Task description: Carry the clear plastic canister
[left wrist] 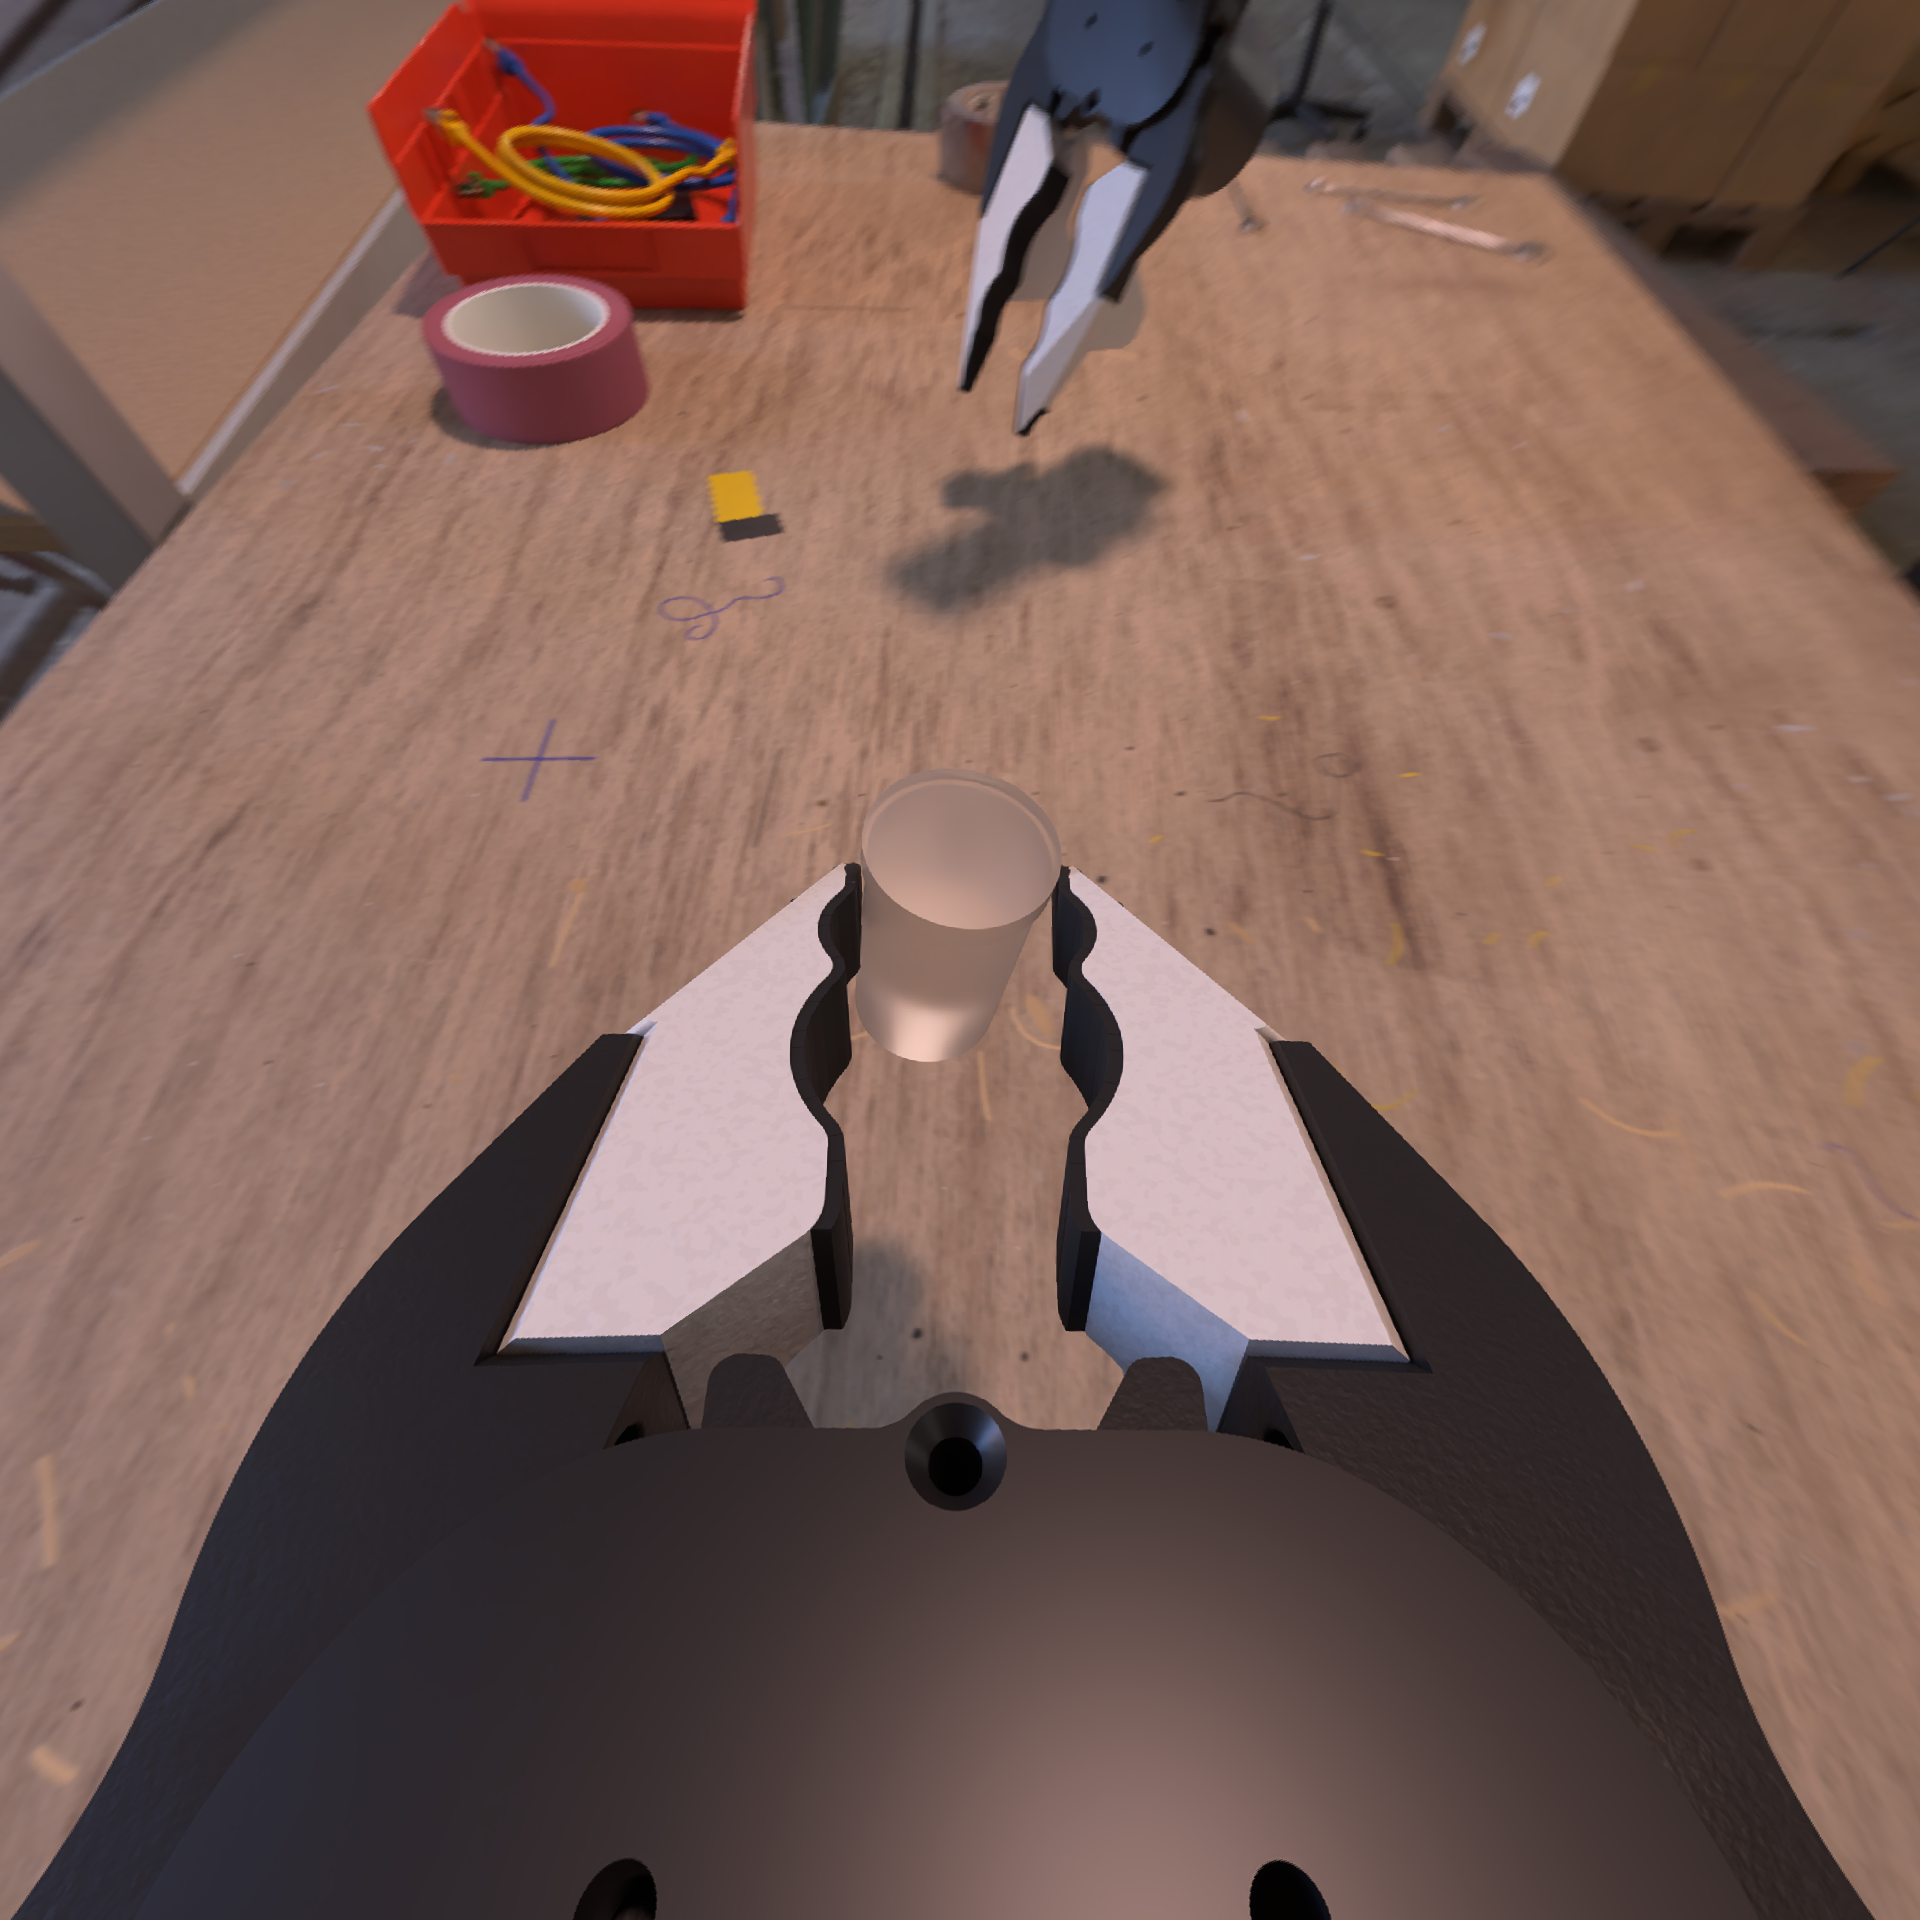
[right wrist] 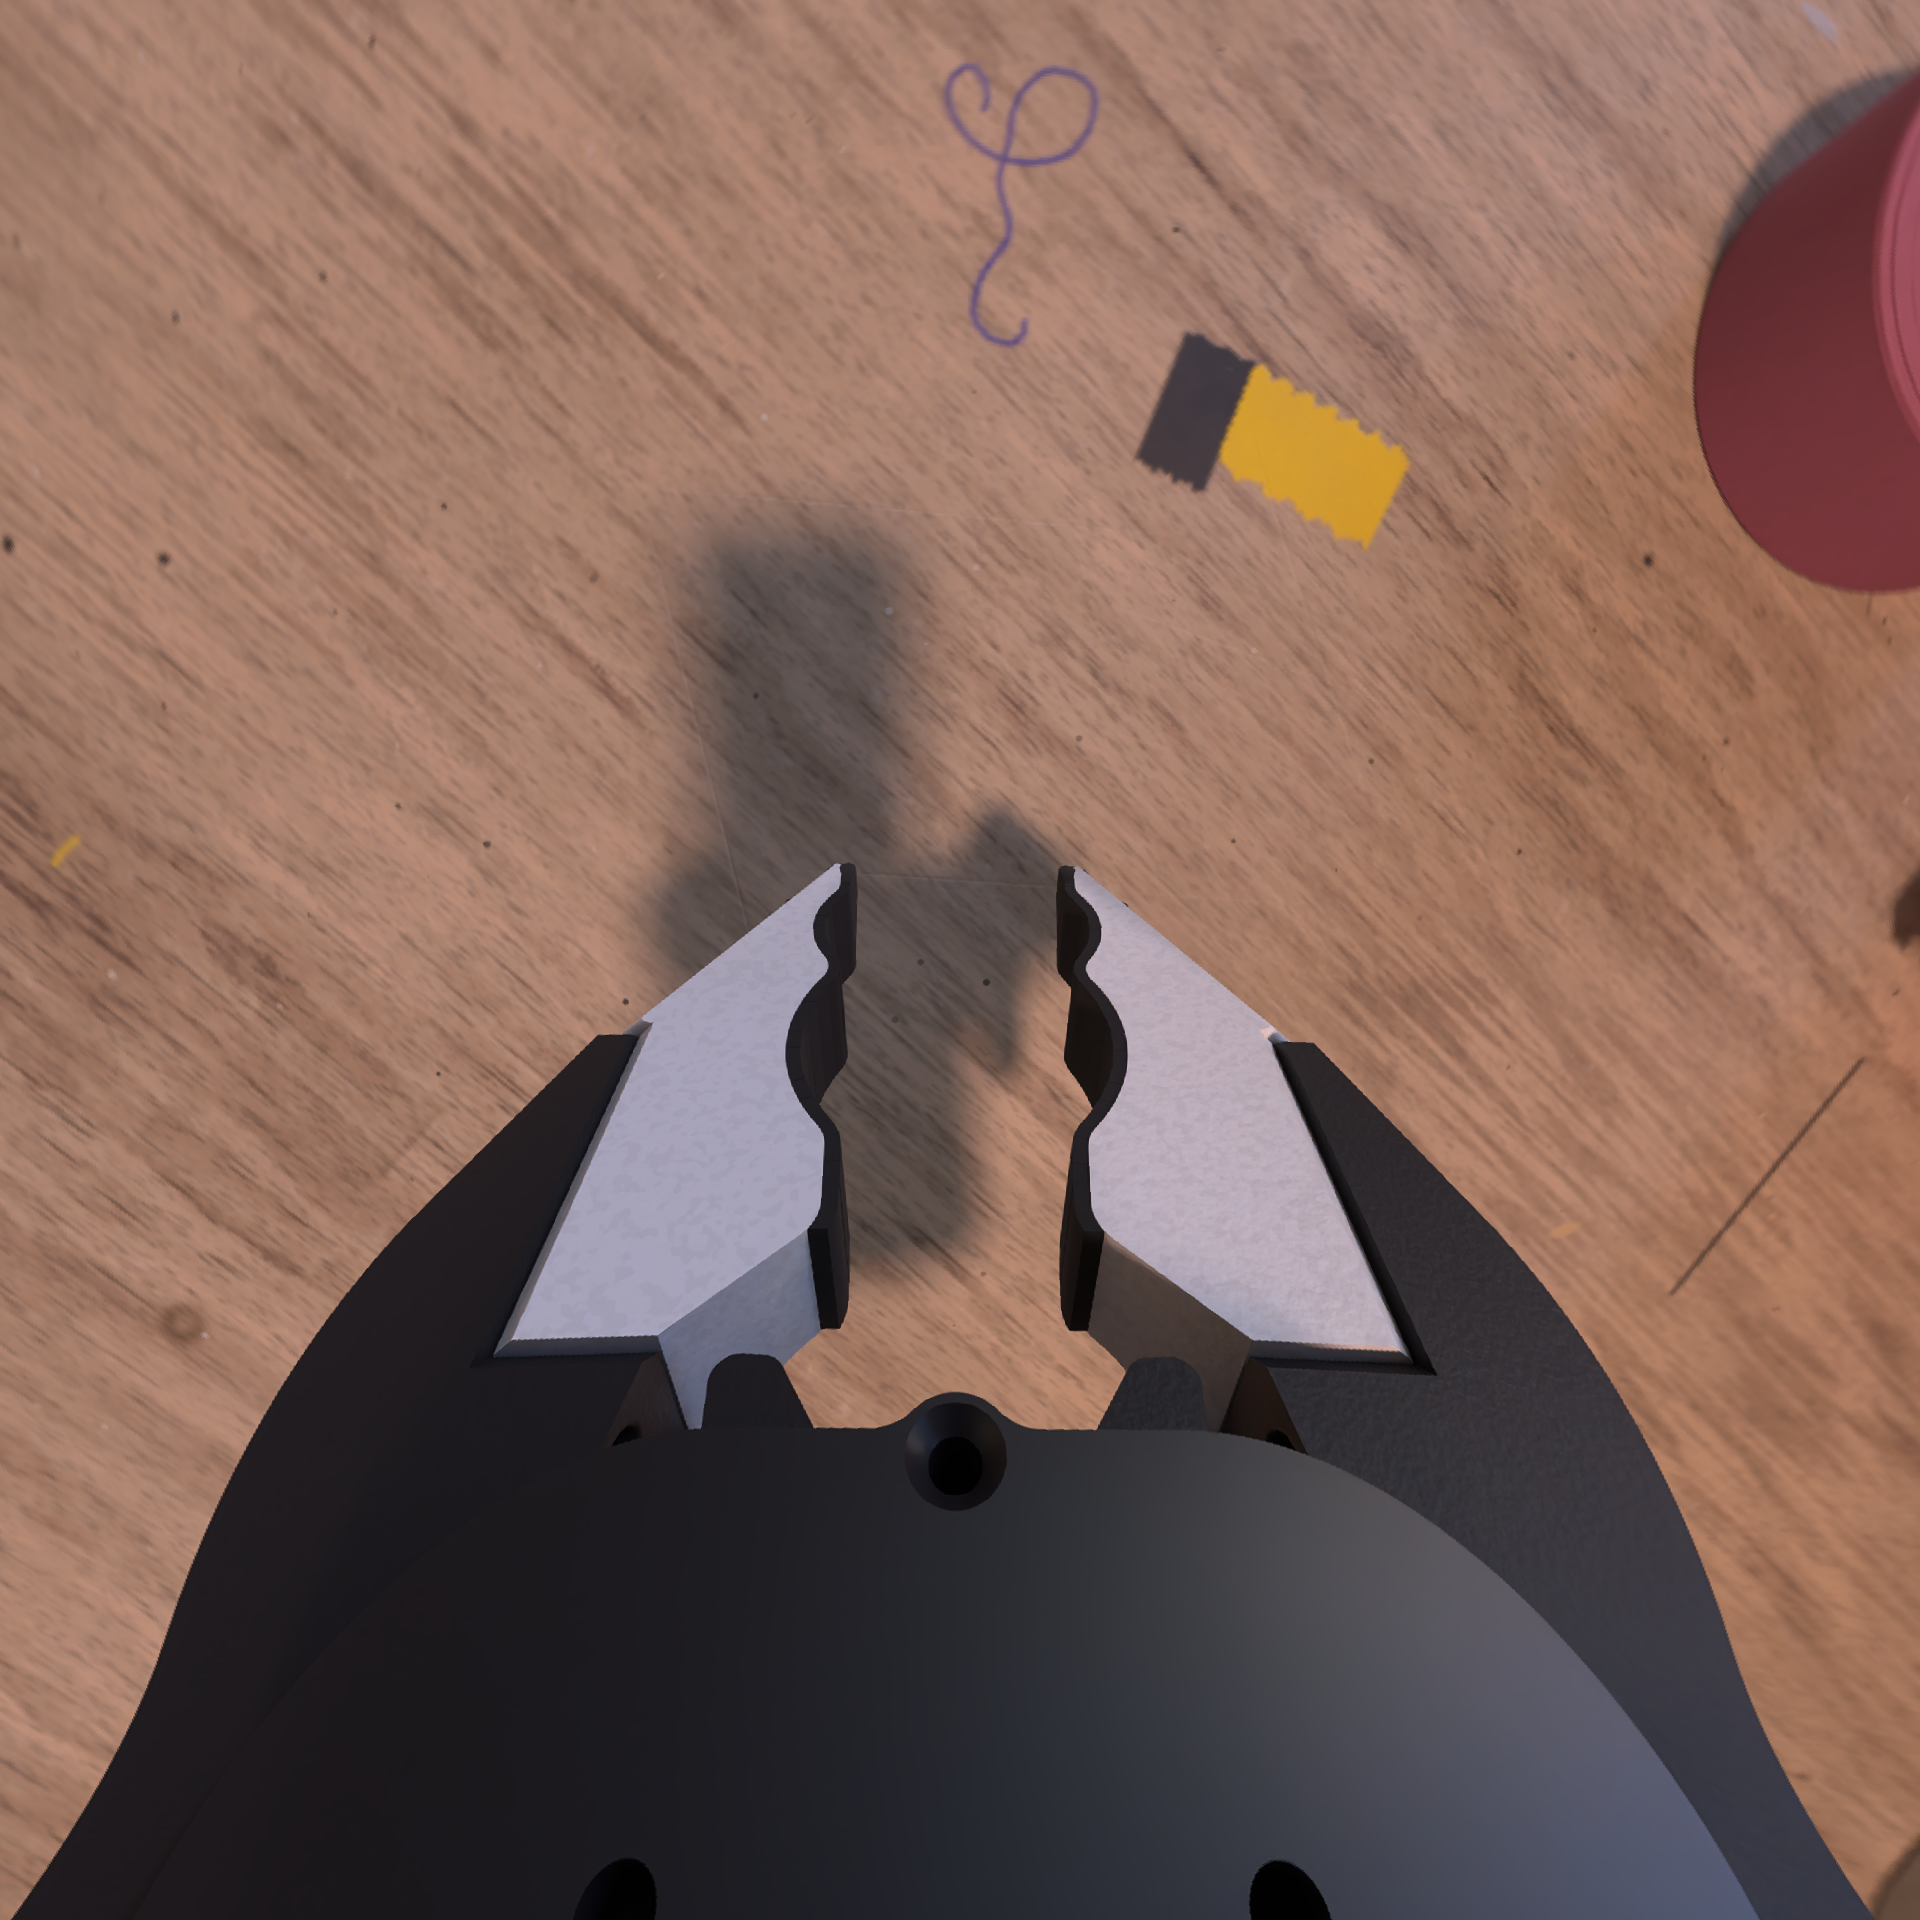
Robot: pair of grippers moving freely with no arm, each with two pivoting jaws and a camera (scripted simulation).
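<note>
The clear plastic canister (left wrist: 940,935) is a small see-through cup-shaped tub, upright between the fingertips of my left gripper (left wrist: 956,883). The left gripper is shut on its sides, with both pads touching it. The canister looks sharp while the wooden table (left wrist: 1351,675) under it is blurred. My right gripper (right wrist: 956,883) is open and empty, pointing down over bare wood. It also shows in the left wrist view (left wrist: 997,405), hovering above the table's far middle with its shadow below it.
A red bin (left wrist: 623,260) of coloured cables stands at the far left, with a maroon tape roll (left wrist: 540,364) (right wrist: 1808,395) in front of it. A yellow-and-black patch (left wrist: 740,504) (right wrist: 1273,452) lies flat on the wood. Wrenches (left wrist: 1423,218) lie far right; cardboard boxes (left wrist: 1662,94) stand beyond.
</note>
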